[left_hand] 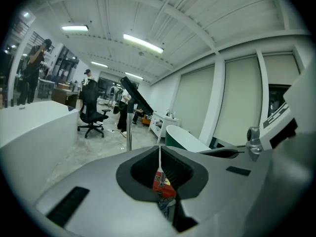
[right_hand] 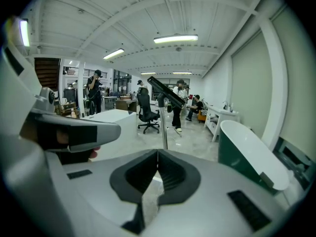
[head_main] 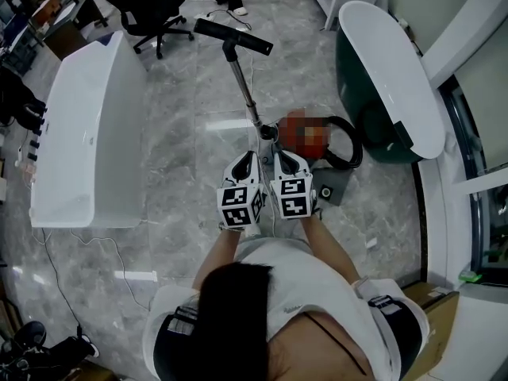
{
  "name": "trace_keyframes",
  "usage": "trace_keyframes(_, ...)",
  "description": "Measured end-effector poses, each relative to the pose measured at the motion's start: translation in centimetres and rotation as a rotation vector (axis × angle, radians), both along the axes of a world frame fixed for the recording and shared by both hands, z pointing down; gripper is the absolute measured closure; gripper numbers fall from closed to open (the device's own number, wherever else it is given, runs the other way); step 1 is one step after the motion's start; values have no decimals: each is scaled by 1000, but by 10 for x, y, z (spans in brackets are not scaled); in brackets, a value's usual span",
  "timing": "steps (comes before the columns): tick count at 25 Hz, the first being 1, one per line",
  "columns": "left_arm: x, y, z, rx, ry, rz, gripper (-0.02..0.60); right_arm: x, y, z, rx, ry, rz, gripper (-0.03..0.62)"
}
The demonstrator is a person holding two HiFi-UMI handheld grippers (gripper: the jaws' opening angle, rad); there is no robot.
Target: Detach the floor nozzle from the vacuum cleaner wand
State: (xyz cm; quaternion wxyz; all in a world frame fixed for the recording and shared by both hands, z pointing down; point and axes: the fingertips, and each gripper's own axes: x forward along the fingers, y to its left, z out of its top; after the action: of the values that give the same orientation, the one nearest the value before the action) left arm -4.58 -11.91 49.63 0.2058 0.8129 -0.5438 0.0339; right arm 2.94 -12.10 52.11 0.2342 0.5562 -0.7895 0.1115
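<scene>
Both grippers are short of the vacuum, so this looks like the approach; no hold is taken yet. The left gripper [head_main: 252, 157] and right gripper [head_main: 278, 155] hang side by side over the floor [head_main: 182, 181]. Each has its jaws pressed together on nothing. Red shows through the gap behind the left gripper's pads, probably the vacuum's red body [head_main: 297, 121] just beyond.

The wand [head_main: 244, 86] rises from that body and stands upright in both gripper views. The nozzle [head_main: 234, 36] sits tilted across its far end, still attached.

I judge that the next move calls for both sets of jaws to spread. One would then pinch the wand near the joint and the other take the nozzle neck, to pull them apart.

The black hose [head_main: 350, 154] loops close on the right. A white tub [head_main: 79, 133] flanks the left and a green one [head_main: 389, 78] the right. The floor is open between them, and a chair [head_main: 151, 10] stands beyond.
</scene>
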Motion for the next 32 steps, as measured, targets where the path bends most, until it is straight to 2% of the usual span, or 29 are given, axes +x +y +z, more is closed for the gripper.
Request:
trace_keyframes(8,-7,-10,5,-1,0,23,566,-7,-9,3,2,0,21,579)
trace_keyframes(20,-23,-25,0,12,-6,5,566,-15,-27,-1,17,2,21,579)
trace_keyframes(25,-33,-34,-5,24,-12,-24,566,-9,-28,-7,27,-16,38,579)
trace_keyframes(32,-31,-32,-7,32,-34,0,566,2,-23,2,2,-43,79,579)
